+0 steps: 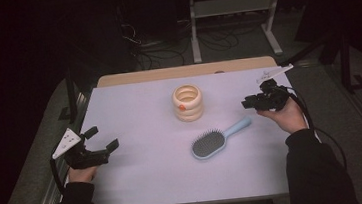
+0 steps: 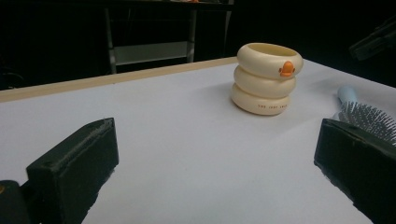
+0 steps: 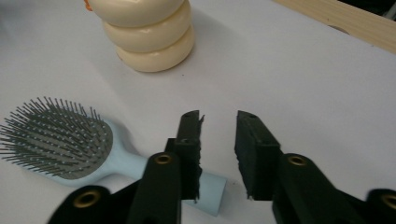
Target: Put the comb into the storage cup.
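Left gripper [image 1: 103,139] is held low over the near-left part of the white surface [image 1: 141,181], well left of the cream ringed cup [image 1: 187,103]; jaws spread wide, nothing between them. In the left gripper view the cup [image 2: 266,79] stands upright ahead and to the right, an orange tab on its top ring, a line of small dark print on its bottom ring, too small to read. The hairbrush [image 1: 219,138] lies just in front of the cup, on the person's side and slightly right of it, bristles up; its long axis runs from the grey head at near-left to the pale blue handle pointing far-right. Right gripper [image 1: 250,103] is right of the cup, near the handle end, jaws parted, gripping nothing. In the right gripper view the gripper [image 3: 219,123] is above the handle tip of the brush [image 3: 93,149], one jaw overlapping it. Judgement: right hand is the nearer one; a grasp would need the jaws set across the handle's axis. No brand legible on the brush.
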{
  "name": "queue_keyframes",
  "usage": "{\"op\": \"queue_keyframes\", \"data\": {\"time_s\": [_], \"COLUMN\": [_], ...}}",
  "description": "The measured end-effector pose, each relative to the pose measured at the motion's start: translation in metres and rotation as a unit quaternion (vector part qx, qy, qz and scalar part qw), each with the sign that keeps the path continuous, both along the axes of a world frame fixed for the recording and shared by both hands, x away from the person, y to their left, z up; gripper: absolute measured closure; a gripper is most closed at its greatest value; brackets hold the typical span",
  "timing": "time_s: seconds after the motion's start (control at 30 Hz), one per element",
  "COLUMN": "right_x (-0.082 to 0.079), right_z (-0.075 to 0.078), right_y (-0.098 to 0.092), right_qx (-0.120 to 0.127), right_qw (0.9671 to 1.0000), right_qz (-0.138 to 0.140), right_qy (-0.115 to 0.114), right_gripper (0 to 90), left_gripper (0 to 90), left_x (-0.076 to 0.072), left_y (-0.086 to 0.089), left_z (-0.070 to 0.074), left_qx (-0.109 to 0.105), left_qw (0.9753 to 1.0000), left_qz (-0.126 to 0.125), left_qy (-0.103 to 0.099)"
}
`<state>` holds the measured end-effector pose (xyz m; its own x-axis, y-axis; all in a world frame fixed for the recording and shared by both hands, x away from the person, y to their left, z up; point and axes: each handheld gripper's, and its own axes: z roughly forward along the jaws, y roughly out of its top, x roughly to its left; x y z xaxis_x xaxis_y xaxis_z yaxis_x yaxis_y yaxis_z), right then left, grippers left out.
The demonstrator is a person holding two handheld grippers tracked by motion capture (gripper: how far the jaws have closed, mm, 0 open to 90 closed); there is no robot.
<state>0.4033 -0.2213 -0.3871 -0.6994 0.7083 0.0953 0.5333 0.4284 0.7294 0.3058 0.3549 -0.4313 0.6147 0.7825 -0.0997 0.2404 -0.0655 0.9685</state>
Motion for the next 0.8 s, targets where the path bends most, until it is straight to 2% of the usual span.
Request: {"op": "queue_keyframes", "data": {"time_s": [0.13,0.27,0.43,0.6,0.8], "right_x": [0.003,0.006,0.013,0.018,0.024], "right_z": [-0.002,-0.005,-0.012,-0.021,-0.035], "right_y": [-0.001,-0.003,-0.002,0.002,0.013], "right_qx": [-0.004,0.001,-0.011,-0.024,-0.040], "right_qw": [1.0000,1.0000,0.9997,0.9995,0.9987], "right_qz": [0.003,-0.007,-0.020,-0.017,-0.004], "right_qy": [0.001,-0.002,0.008,0.013,0.032], "right_gripper": [86.7,88.4,88.7,88.8,88.8], "left_gripper": [0.0,0.0,0.0,0.0,0.0], "left_x": [0.000,0.000,0.000,0.000,0.000], "left_y": [0.000,0.000,0.000,0.000,0.000], "left_z": [0.000,0.000,0.000,0.000,0.000], "left_qx": [0.003,0.003,0.003,0.002,0.000], "left_qw": [1.0000,1.0000,1.0000,1.0000,1.0000], "left_qz": [-0.001,-0.002,-0.003,-0.004,-0.005], "left_qy": [0.000,0.000,0.000,-0.001,-0.002]}}
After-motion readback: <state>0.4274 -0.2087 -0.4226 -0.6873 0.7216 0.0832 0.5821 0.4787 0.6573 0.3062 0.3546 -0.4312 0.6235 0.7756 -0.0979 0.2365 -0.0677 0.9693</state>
